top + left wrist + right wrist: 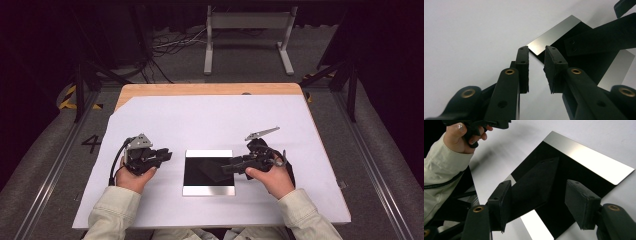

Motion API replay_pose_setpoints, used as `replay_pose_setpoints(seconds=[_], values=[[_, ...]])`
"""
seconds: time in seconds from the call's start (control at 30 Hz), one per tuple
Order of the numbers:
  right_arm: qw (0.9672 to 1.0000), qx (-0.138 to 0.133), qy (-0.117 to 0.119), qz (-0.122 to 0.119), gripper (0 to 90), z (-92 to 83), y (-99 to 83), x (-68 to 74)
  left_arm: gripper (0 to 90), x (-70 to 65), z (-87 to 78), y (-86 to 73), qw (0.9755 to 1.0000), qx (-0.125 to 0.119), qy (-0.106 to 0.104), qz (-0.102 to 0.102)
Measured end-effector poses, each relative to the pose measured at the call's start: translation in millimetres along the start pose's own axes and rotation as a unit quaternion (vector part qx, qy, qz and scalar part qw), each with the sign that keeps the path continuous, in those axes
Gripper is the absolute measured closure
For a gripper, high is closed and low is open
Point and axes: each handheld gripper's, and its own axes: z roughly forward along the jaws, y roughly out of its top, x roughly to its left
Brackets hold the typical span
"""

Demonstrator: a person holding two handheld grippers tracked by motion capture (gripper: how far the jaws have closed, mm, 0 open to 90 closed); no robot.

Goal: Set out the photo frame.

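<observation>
White paper [210, 120] covers the table; we see the left gripper [165, 155], jaws slightly parted, just left of a mirror-like plate [208, 172] (nearly square, edges parallel to the table's) lying flat at centre. Our right gripper [227, 168] spreads wide over it.
</observation>
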Motion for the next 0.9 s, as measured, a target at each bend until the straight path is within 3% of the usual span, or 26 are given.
replay_pose_setpoints(seconds=[0.43, 0.9], values=[[0.9993, 0.017, 0.031, 0.013, 39.0, 14.8, -0.7, 1.1, 74.3, -1.0, -1.7, -0.1, 1.0000, -0.004, 0.002, 0.000], [0.9983, 0.017, 0.041, 0.038, 43.2, 18.4, -1.6, -4.0, 74.3, -0.9, -0.4, -0.8, 1.0000, -0.004, 0.001, -0.002]])
